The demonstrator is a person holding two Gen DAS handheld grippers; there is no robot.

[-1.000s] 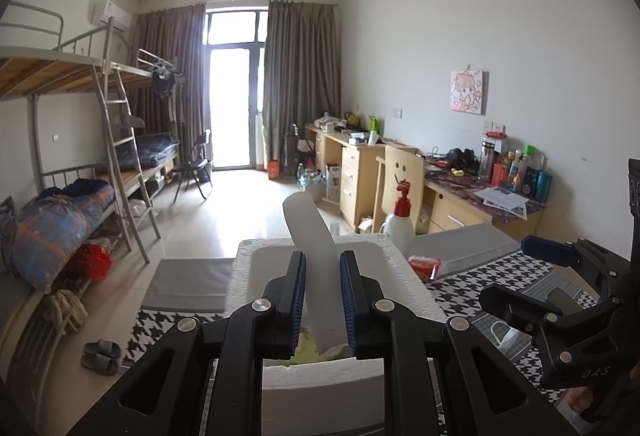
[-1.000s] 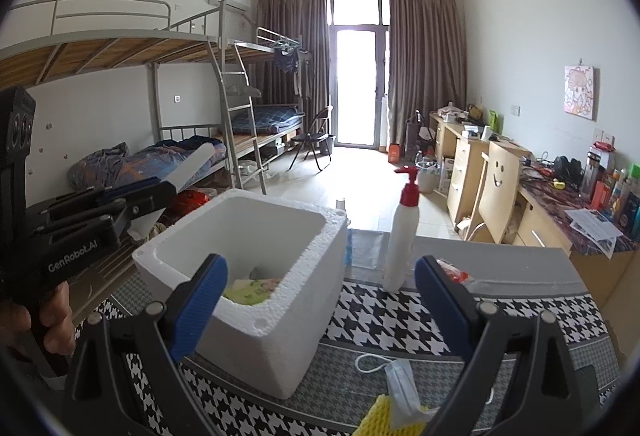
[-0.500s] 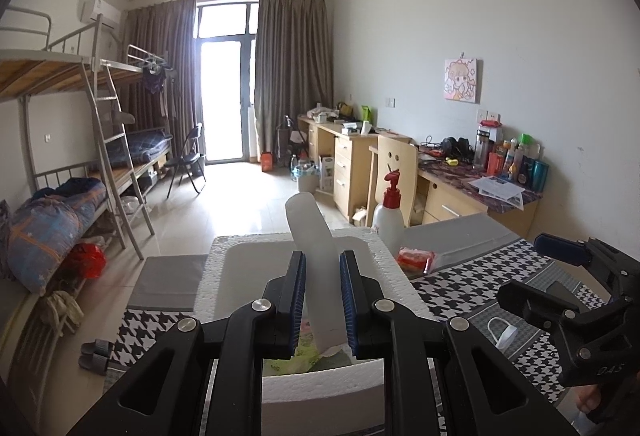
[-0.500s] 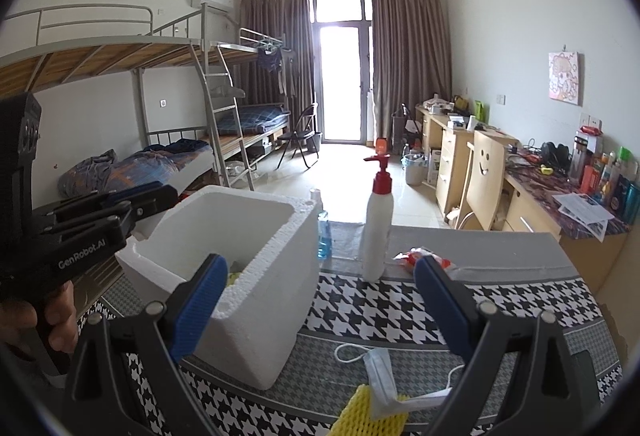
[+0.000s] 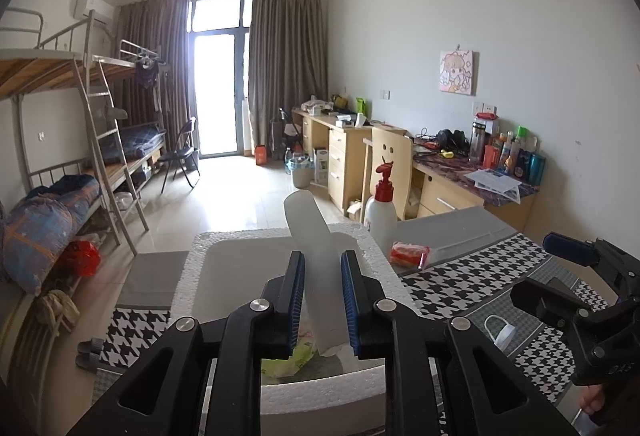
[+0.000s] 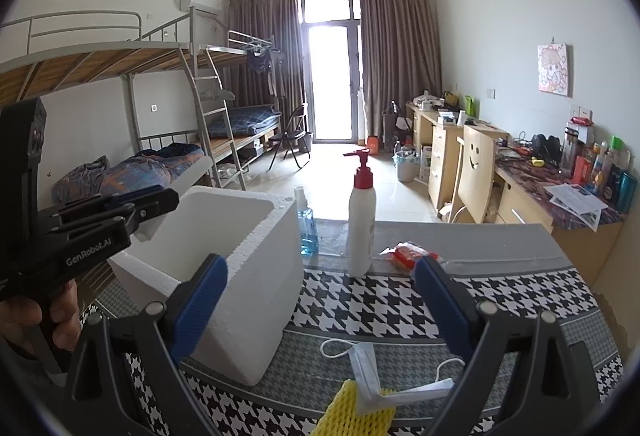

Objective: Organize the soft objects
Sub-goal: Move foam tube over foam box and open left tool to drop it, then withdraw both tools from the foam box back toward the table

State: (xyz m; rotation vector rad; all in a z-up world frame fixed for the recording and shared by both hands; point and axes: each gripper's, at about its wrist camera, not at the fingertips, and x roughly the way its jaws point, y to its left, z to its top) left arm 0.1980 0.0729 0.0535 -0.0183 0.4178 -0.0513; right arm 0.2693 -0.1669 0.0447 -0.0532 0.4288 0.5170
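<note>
Tongs on the left [image 5: 322, 300] gripped a white foam sheet [image 5: 316, 256], held tilted over the open foam box [image 5: 192, 264]. Right tongs [image 6: 320, 300] stood wide, holding nothing, above a face mask [image 6: 366, 360] lying on a yellow foam net [image 6: 344, 412] on the table [image 6: 500, 300]. Farther back stood a pump bottle [image 6: 361, 220], with a red packet [image 6: 406, 254] beside it.

Open tablecloth [image 6: 500, 300] right of the foam box [image 6: 256, 276]; pump bottle [image 6: 361, 224] and spray bottle [image 6: 306, 224] behind.
</note>
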